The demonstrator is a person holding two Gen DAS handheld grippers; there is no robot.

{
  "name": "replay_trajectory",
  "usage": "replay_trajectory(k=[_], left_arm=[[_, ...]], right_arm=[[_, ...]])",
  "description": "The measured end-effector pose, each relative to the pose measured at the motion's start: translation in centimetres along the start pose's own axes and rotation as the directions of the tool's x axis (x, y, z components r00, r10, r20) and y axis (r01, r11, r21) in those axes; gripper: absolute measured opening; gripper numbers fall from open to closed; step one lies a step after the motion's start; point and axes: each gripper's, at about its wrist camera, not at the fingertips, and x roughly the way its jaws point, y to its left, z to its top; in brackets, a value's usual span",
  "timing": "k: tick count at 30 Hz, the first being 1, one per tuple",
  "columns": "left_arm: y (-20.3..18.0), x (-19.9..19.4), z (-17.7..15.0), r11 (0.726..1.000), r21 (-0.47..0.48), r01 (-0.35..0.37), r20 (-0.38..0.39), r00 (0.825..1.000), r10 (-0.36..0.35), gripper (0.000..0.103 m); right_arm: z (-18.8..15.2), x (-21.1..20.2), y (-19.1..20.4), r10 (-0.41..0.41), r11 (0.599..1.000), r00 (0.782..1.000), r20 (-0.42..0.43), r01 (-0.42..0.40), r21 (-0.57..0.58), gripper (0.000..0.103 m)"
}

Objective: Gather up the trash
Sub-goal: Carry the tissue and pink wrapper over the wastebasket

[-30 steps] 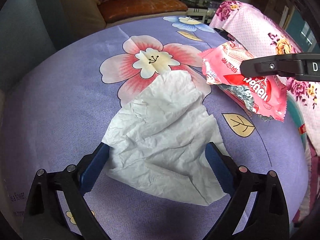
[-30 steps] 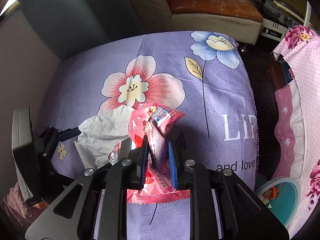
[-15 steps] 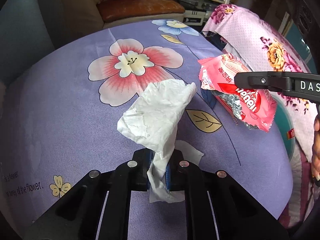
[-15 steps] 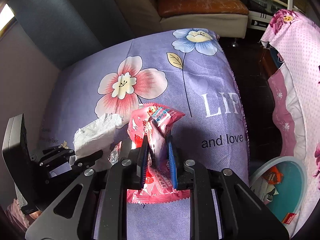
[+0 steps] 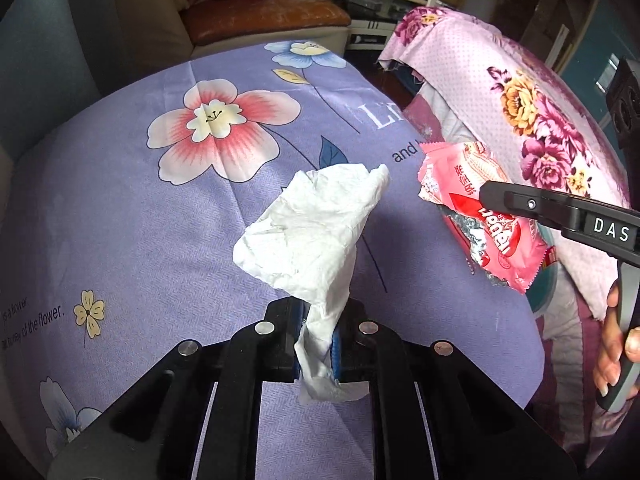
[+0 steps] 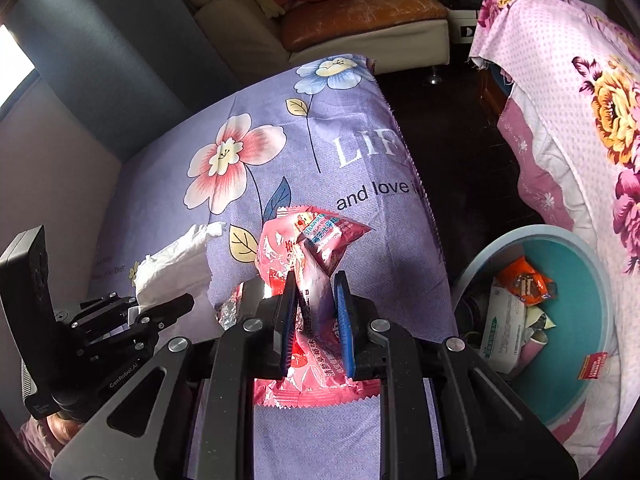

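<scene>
Purple floral bedsheet (image 5: pixel 120 240) fills both views; nothing loose seen left on the visible part of it. Pink floral cover (image 6: pixel 580 120) drapes the furniture at 2 o'clock in the right wrist view, dark floor gap between it and the bed. Teal trash bin (image 6: pixel 600 280) sits on the floor at 4 o'clock in that view, just off the bed edge, already holding an orange packet, a white box and other scraps. Right gripper (image 6: pixel 316 320) clenched on the pink snack wrapper (image 6: pixel 316 240), which stands up between the blue pads with its silver lining showing at the lower left. Left gripper (image 5: pixel 318 344) clamped on the white tissue (image 5: pixel 312 232); crumpled bulk fans out toward 12 o'clock, a short tail hangs below the pads, the piece clear of the sheet. Step in hand, as judged: carry phase, both items lifted, neither yet over the bin. Next move calls for swinging each gripper toward 4 o'clock past the bed edge, centring over the bin mouth, then releasing. Tissue is light and may cling to a pad; wrapper may catch the rim if dropped early.
</scene>
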Motion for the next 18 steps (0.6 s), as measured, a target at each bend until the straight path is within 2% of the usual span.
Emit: replay_trajectory(k=[9, 18], left_arm=[[-6.6, -1.0, -0.6, 0.996, 0.084, 0.026, 0.01, 1.0, -0.027, 0.011], [-13.1, -0.1, -0.3, 0.983, 0.177, 0.044, -0.017, 0.999, -0.041, 0.011]], right_arm=[[-3.0, -4.5, -3.9, -0.011, 0.998, 0.996, 0.083, 0.006, 0.062, 0.018], [-5.7, -8.7, -9.6, -0.06, 0.988, 0.985, 0.163, 0.035, 0.151, 0.018]])
